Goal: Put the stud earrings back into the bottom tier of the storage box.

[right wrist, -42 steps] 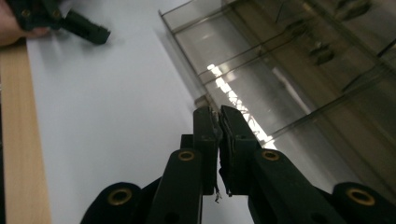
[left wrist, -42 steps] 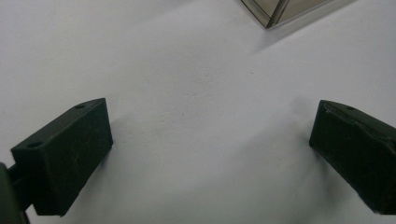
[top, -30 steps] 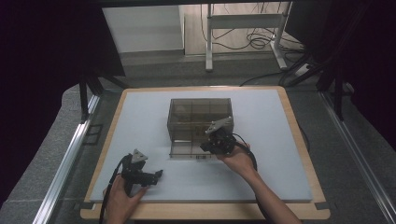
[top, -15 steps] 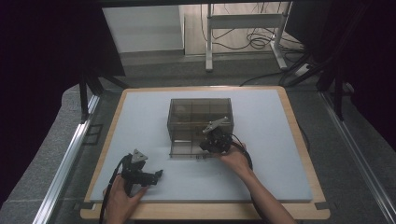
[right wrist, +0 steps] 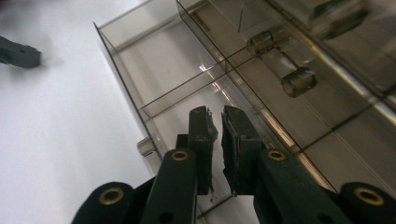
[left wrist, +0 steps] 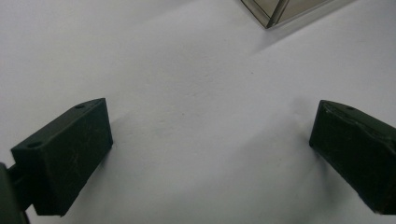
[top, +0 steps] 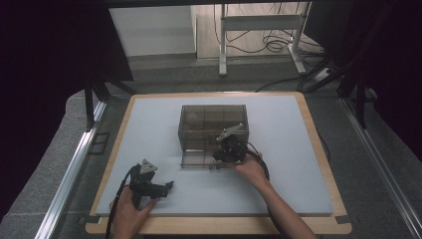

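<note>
Over the clear box's (top: 213, 130) open lid, right claw (right wrist: 215, 140) nearly pressed together, seemingly empty; left claw (left wrist: 205, 149) spread.

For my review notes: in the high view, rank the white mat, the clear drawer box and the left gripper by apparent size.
1. White mat
2. Clear drawer box
3. Left gripper, though it sits nearer the camera.

I count one smoky clear plastic organizer box (top: 213, 130) with its hinged lid (top: 201, 158) lying open on one white mat (top: 293, 164), and two handheld grippers: my left gripper (top: 168, 186) and right gripper (top: 222, 153).
</note>
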`<action>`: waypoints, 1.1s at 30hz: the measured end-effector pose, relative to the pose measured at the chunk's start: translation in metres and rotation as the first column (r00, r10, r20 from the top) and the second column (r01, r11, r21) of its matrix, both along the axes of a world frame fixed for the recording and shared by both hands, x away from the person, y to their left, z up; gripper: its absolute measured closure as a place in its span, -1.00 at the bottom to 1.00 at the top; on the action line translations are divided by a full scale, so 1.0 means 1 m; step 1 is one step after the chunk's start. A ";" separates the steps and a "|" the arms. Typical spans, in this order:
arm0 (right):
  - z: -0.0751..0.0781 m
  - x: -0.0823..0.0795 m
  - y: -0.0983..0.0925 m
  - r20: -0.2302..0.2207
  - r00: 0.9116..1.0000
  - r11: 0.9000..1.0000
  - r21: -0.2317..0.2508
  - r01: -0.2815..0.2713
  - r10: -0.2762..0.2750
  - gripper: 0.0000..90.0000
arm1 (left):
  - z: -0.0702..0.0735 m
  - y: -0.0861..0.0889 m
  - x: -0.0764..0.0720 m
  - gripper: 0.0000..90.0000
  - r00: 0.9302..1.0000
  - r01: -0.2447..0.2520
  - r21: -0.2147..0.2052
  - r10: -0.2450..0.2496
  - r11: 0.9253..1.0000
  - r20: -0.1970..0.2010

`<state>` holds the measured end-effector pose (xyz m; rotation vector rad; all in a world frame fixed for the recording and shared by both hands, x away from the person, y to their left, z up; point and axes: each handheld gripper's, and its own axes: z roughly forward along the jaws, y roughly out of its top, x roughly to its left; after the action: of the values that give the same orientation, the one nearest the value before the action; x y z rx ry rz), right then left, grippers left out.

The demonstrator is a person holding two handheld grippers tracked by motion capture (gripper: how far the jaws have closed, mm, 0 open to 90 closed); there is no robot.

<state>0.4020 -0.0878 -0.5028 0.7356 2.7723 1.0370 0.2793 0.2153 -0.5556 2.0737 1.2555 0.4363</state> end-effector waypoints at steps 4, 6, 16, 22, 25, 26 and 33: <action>0.007 -0.005 -0.005 -0.007 1.000 1.000 -0.003 -0.009 0.009 0.72 | 0.000 0.000 0.000 -1.00 1.000 -0.001 -0.001 0.001 1.000 0.000; 0.009 -0.008 -0.007 -0.009 1.000 1.000 -0.002 -0.013 0.013 0.71 | 0.000 0.000 0.000 -1.00 1.000 -0.001 -0.001 0.001 1.000 0.000; 0.025 -0.029 -0.021 -0.019 0.998 0.998 -0.026 -0.055 0.054 0.75 | 0.000 0.000 0.000 -1.00 1.000 0.000 -0.001 0.000 1.000 0.001; 0.027 -0.045 -0.028 -0.025 0.996 0.995 -0.058 -0.087 0.086 0.79 | 0.000 0.000 0.000 -1.00 1.000 0.001 0.001 -0.001 1.000 0.002; 0.023 -0.052 -0.033 -0.039 0.994 0.992 -0.075 -0.105 0.102 0.79 | 0.000 0.000 0.000 -1.00 1.000 0.001 0.001 -0.001 1.000 0.002; 0.022 -0.055 -0.034 -0.045 0.993 0.990 -0.086 -0.108 0.105 0.79 | 0.000 0.000 0.000 -1.00 1.000 0.001 0.001 -0.001 1.000 0.002; 0.011 -0.065 -0.040 -0.070 0.989 0.980 -0.144 -0.139 0.130 0.79 | 0.000 0.000 0.000 -1.00 1.000 0.002 0.002 -0.002 1.000 0.002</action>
<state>0.3367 -0.1277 -0.4917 0.5758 2.9469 0.8284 0.2795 0.2154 -0.5556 2.0753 1.2523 0.4392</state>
